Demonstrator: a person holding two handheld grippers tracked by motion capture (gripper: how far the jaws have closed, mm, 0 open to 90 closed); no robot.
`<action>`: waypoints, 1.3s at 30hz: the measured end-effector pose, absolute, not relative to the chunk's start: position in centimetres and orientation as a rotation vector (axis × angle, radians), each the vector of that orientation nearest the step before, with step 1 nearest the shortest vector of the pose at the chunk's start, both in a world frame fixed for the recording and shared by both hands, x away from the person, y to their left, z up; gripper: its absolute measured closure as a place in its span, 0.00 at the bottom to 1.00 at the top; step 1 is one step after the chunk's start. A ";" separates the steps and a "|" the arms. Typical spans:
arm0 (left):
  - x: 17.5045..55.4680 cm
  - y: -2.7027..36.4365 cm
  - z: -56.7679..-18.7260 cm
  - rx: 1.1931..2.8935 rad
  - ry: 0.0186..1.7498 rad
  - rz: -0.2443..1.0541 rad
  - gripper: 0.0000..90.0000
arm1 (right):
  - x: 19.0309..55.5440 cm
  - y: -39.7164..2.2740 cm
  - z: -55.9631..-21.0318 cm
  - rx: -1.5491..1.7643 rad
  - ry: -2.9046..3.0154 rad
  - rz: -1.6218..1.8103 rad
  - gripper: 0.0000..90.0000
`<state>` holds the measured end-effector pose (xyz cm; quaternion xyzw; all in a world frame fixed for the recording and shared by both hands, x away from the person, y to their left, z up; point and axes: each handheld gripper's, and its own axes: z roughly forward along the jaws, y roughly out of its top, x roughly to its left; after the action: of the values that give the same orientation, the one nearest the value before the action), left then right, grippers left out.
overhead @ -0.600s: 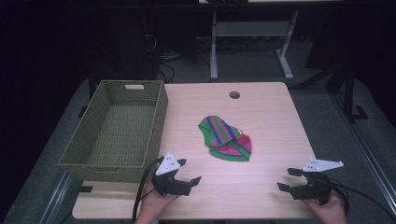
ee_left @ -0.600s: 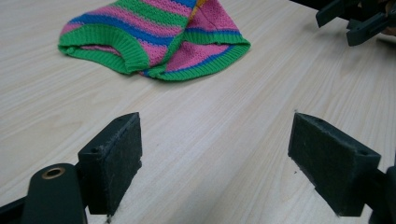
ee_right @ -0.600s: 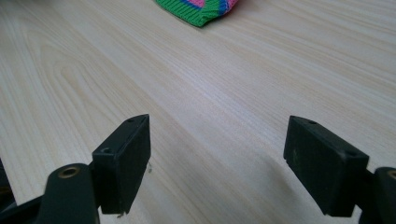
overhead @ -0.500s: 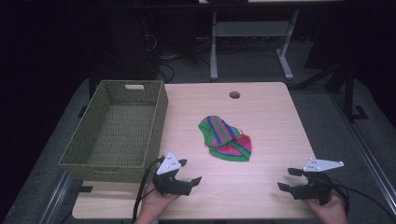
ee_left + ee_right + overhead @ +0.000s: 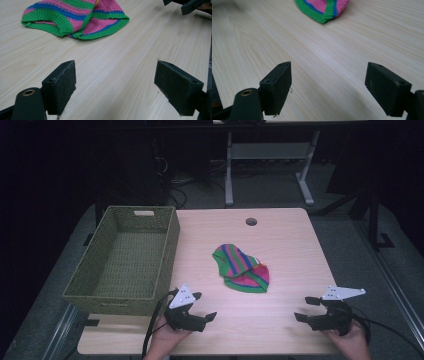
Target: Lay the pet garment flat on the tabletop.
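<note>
Both grippers sit low at the near edge of the wooden table (image 5: 280, 240) — left gripper (image 5: 204, 306) and right gripper (image 5: 306, 308), jaws spread wide, nothing held. The striped knit garment (image 5: 242, 268) lies mid-table between them, just right of the green wicker basket (image 5: 125, 260).

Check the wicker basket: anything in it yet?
Empty. The high view shows the basket's bare woven floor, and the striped knit cloth lies on the table beside it.
</note>
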<state>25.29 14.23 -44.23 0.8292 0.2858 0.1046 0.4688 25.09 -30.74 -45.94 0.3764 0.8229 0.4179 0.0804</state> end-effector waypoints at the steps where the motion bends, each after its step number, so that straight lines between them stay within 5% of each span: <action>1: 25.3 14.2 -44.2 2.033 0.701 0.257 0.19 | 25.3 -30.6 -45.9 1.118 2.470 1.250 0.23; 39: 25.3 13.6 -44.3 2.055 0.671 0.242 0.19 | 31.0 -26.7 -41.7 1.026 2.634 1.179 0.19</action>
<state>25.26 13.63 -44.34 0.8367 0.2732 0.0986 0.4643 31.04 -26.70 -41.70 0.3348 0.8592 0.3848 0.0394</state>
